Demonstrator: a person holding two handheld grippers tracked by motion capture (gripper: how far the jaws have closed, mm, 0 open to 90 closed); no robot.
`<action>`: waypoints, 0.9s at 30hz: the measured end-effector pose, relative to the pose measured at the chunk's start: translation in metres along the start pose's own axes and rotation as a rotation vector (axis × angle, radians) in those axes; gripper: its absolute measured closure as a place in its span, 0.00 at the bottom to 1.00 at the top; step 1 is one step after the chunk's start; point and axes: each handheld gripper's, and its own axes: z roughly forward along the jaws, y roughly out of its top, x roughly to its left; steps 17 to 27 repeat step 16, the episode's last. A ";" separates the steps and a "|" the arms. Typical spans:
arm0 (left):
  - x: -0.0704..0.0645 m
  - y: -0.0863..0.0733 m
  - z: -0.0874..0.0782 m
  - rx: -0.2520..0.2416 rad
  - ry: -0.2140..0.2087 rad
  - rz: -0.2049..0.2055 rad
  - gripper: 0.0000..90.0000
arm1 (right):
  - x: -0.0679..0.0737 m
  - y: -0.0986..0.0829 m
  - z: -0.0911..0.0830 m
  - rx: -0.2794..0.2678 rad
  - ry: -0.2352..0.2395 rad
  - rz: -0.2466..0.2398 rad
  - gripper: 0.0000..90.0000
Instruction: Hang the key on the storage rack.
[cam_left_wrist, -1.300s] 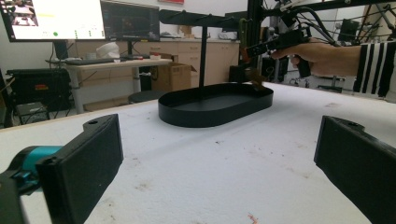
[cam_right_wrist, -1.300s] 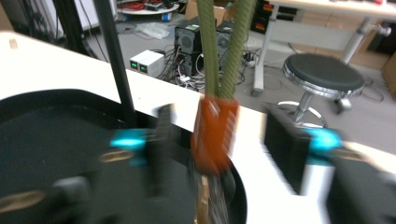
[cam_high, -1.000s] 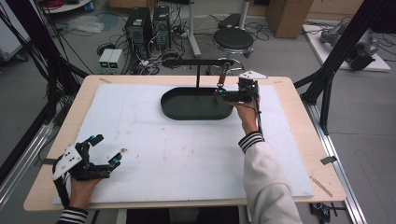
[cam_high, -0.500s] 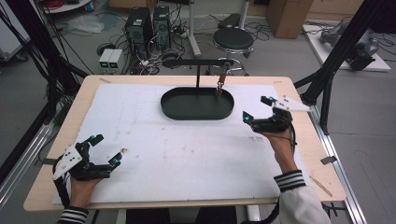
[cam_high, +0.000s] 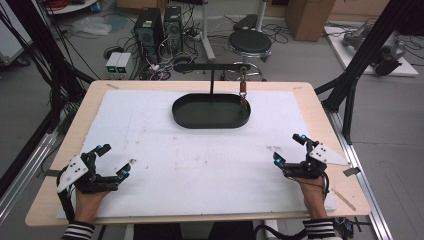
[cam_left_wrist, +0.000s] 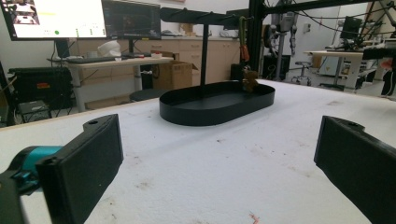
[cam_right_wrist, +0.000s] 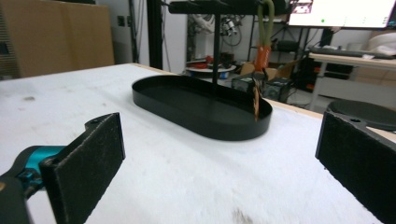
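Your right gripper (cam_high: 289, 151) is now sitting low near the table's (cam_high: 200, 200) right front corner, jaws spread wide and holding nothing, where a second ago it was up at the hanging stand's (cam_high: 212, 66) crossbar, right against the small brown keychain charm (cam_high: 243, 90). That pullback is telling you the hanging step is likely finished: the charm is dangling free from the bar's right end on its loop, its lower tip hovering over the right end of the black oval tray (cam_high: 211, 119) near the table's far edge, and nothing is gripping it. In the right gripper view you are seeing the same charm (cam_right_wrist: 258, 79) hanging well beyond the open pads, with bare white mat between. Your left gripper (cam_high: 114, 161) is resting by the left front corner, jaws likewise parted and empty, just where it was before. From the left gripper view the tray (cam_left_wrist: 217, 109) and the charm (cam_left_wrist: 246, 70) are standing well apart from the pads. Both tools are looking parked, so you are probably done here.
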 end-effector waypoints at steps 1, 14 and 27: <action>0.000 0.000 0.000 0.001 0.001 0.001 0.02 | 0.000 -0.005 -0.001 -0.011 -0.002 0.002 0.00; 0.000 0.000 0.000 0.006 0.000 0.009 0.02 | 0.006 -0.023 -0.006 -0.073 -0.021 -0.002 0.00; -0.001 0.000 0.000 0.005 0.006 0.008 0.02 | 0.006 -0.023 -0.006 -0.073 -0.023 -0.001 0.00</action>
